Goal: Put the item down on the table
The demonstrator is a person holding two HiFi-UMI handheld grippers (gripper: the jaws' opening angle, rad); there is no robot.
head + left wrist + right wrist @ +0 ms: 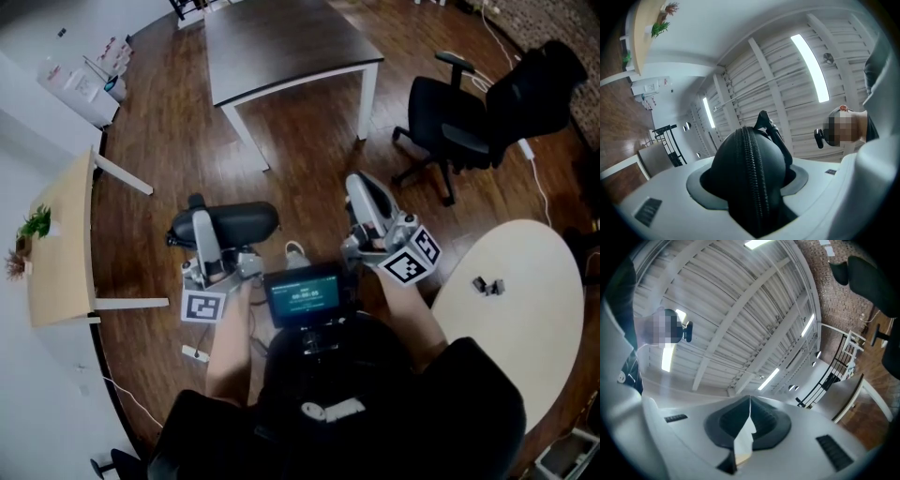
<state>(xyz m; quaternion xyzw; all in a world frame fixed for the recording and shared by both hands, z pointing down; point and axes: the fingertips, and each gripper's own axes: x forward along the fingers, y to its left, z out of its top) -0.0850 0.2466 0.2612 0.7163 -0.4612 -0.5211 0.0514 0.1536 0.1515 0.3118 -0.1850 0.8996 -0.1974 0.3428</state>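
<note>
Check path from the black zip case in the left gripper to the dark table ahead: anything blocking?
Nothing visible. The left gripper holds the black zip case over wood floor, and only floor lies between it and the dark table. The office chair stands off to the table's right.

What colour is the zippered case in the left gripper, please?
The case is black, clearest in the left gripper view.

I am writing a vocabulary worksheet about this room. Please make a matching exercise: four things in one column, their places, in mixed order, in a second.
Things:
1 black zippered case
2 thin white slip
3 small plant
4 black office chair

Places:
a on the light wooden table
b between the right tongs
c on the floor beside the dark table
d between the left tongs

Pairs: 1-d, 2-b, 3-a, 4-c
</note>
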